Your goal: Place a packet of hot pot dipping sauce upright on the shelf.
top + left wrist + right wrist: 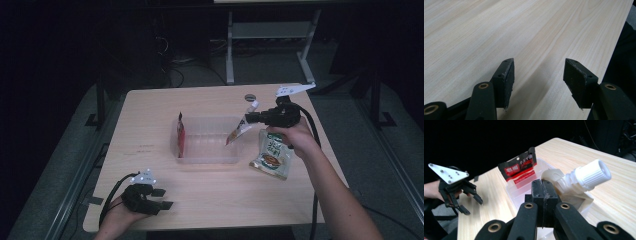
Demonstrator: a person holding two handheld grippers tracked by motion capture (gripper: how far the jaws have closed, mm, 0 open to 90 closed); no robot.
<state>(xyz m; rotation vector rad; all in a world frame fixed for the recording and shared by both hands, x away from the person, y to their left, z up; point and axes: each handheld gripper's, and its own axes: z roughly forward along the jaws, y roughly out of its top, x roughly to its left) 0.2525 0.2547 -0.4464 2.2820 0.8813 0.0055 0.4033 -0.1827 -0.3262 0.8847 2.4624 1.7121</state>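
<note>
High view, near edge: the left gripper [160, 199] is seen at the near left corner of the worktop [150, 135], held in a hand [117, 217] that comes in from the bottom.
Left gripper state: in the left gripper view its jaws are spread well apart over bare wood, and nothing is held between them.
Green pouch: a flat green and white pouch [271, 159] is laid on the worktop just beside the right end of the bin, under the right hand [300, 137].
Container: a clear plastic bin [207, 140] is set near the middle of the worktop, open at the top.
Bin contents, left end: a red and black sachet [181, 136] is stood upright against the inner left wall; in the right gripper view the same red and black sachet [520, 167] is seen leaning inside the bin [511, 188].
Right gripper: the right gripper [248, 118] is held above the right end of the bin, pointing left.
Right gripper state: its jaws are pressed together on the top edge of a spouted pouch [576, 182] with a white screw cap [594, 173].
Spouted pouch position: in the high view it [239, 131] is hung tilted over the bin's right rim, lower end pointing into the bin; whether it touches the rim cannot be told.
Far side: a small round grey disc [250, 97] is laid on the worktop beyond the bin.
</note>
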